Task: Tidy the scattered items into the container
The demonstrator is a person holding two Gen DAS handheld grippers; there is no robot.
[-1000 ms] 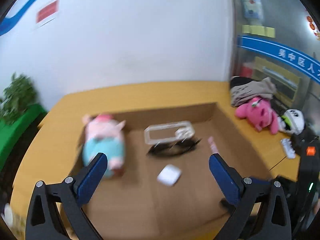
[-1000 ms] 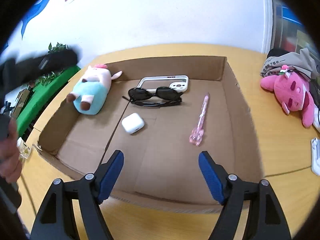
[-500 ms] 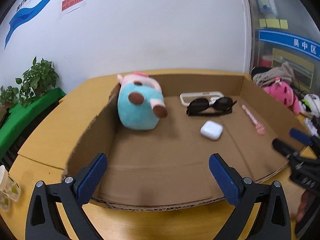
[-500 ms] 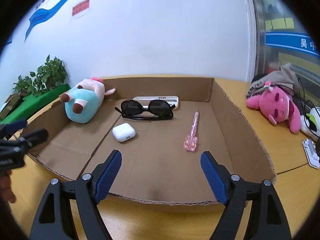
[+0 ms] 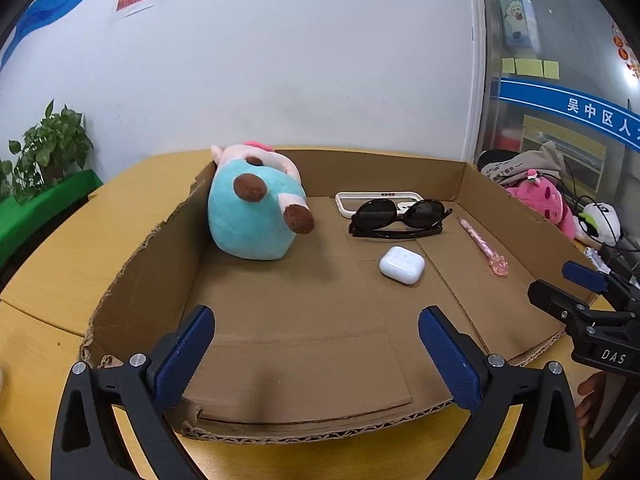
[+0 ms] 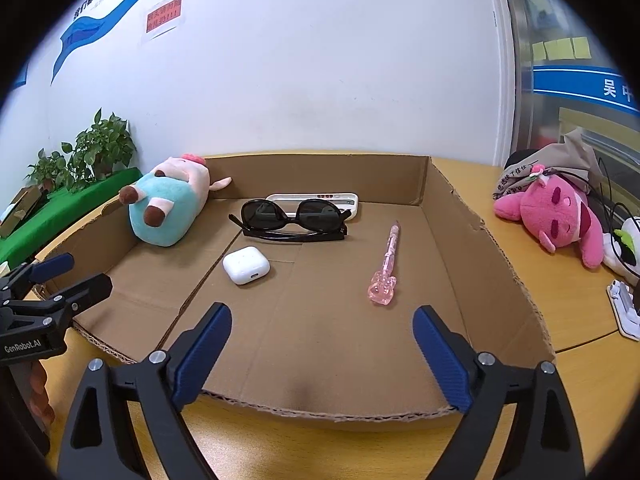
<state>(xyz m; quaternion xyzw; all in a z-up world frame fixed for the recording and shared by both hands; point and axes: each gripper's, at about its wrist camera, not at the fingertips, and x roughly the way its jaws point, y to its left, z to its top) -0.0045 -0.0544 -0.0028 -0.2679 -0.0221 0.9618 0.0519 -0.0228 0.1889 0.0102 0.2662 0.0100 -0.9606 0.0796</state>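
While both tools hung above the near rim of the cardboard box (image 6: 448, 184), the left tool (image 5: 316, 344) stood released and empty, and the right tool (image 6: 322, 340) was opening with nothing between its pads. Inside the box, across the middle of the right wrist frame, lay the blue plush (image 6: 168, 208) at left, the sunglasses (image 6: 292, 220) overlapping the white phone case (image 6: 316, 199), the earbud case (image 6: 246, 265) and the pink pen (image 6: 386, 264). Judging by that, most of the tidying looked done, though the pink plush (image 6: 552, 216) and other small things at right lay outside on the desk (image 6: 560, 288), perhaps left to gather.
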